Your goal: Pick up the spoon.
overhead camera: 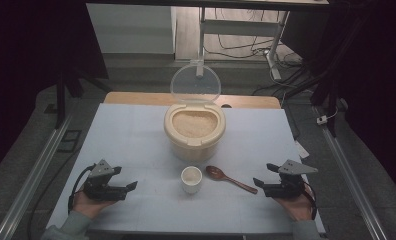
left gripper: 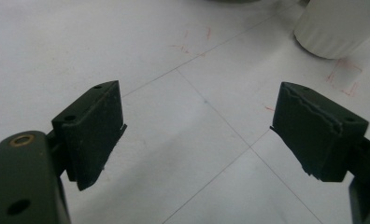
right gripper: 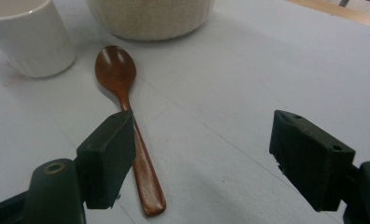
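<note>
A cream rice container full of rice stands mid-table, its clear lid tipped up behind it. In front of it are a small white cup and a brown wooden spoon, bowl toward the cup. My left gripper rests at the front left, open and empty, with the cup off to its upper right. My right gripper rests at the front right, open and empty. The spoon lies just ahead, its handle end partly behind my left jaw, beside the cup and the container.
The white table cover has faint grid lines and red marks. A wooden table edge shows at the back. Metal rails run along both sides, and a desk frame with cables stands beyond.
</note>
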Tool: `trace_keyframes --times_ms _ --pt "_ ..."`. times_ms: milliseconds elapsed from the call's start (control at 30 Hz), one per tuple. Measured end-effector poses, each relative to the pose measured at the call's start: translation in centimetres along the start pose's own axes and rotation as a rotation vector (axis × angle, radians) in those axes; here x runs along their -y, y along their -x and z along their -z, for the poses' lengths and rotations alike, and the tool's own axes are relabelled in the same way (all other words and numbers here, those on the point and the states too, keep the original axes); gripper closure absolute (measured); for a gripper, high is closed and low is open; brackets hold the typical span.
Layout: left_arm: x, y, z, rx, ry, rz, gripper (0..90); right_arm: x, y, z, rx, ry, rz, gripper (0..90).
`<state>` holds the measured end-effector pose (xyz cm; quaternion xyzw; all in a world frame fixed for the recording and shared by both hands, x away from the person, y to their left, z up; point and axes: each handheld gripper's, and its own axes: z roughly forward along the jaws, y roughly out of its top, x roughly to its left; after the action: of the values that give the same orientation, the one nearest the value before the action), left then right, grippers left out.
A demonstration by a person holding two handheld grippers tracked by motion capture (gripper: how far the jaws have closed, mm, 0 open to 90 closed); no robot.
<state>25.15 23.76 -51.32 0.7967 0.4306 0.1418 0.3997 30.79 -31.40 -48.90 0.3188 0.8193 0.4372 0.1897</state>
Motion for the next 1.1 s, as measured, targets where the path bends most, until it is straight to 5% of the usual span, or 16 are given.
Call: trace_keyframes --times_ms 633,1100 --pt "-0.2 -0.1 -0.2 -0.003 -0.004 -0.006 16.0 -0.4 -0.4 0.2 0.002 -0.011 -0.011 25.5" --pt "-0.2 -0.2 0.1 -0.012 -0.005 -0.003 16.1 -5.2 -1.2 0.7 -0.026 -0.134 0.03 28.0"
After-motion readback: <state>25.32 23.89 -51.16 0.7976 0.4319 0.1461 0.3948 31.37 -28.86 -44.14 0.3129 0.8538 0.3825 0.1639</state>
